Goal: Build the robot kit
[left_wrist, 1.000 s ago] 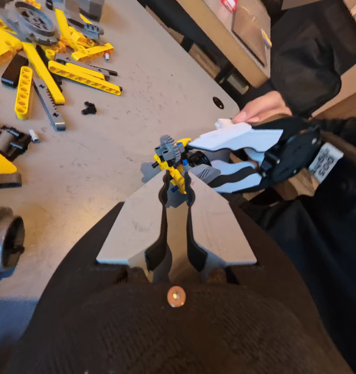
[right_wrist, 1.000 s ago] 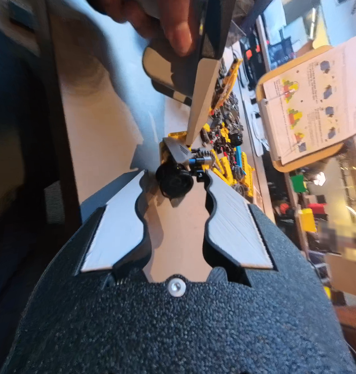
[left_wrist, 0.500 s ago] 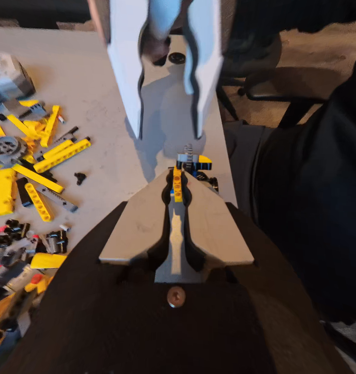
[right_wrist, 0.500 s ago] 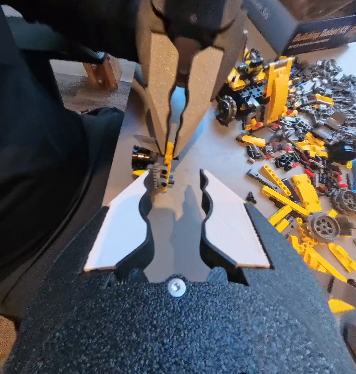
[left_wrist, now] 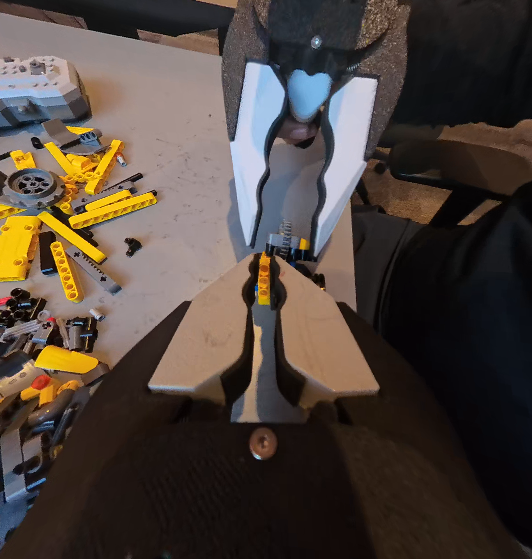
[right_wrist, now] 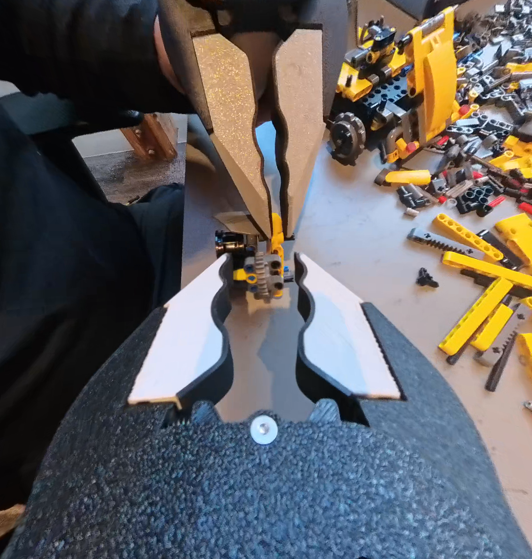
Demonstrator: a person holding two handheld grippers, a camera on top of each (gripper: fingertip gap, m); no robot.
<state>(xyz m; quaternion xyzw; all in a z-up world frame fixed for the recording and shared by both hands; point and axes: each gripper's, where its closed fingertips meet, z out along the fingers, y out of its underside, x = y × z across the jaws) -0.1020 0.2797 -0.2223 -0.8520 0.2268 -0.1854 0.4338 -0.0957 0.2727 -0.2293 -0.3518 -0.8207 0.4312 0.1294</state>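
Note:
My left gripper (left_wrist: 264,257) is shut on the yellow beam (left_wrist: 264,281) of a small yellow, grey and black brick assembly with a grey gear (left_wrist: 285,237). It holds the assembly just above the grey table (left_wrist: 183,121), near its edge. My right gripper (right_wrist: 262,258) faces it, open. Its white fingers (left_wrist: 252,169) stand either side of the gear end (right_wrist: 263,278), and I see no contact. In the right wrist view the left gripper (right_wrist: 277,234) comes down from the top, pinching the yellow beam (right_wrist: 276,228).
Loose yellow beams (left_wrist: 113,208), a grey toothed rack (left_wrist: 92,269), a grey wheel hub (left_wrist: 31,184) and a large grey block (left_wrist: 31,84) lie left. A part-built yellow vehicle (right_wrist: 410,75) stands among scattered parts. A person in dark clothing (left_wrist: 455,332) sits at the table edge.
Both grippers have swung round to face each other tip to tip. The open right gripper has moved in around the gear end. The left keeps its hold on the yellow beam.

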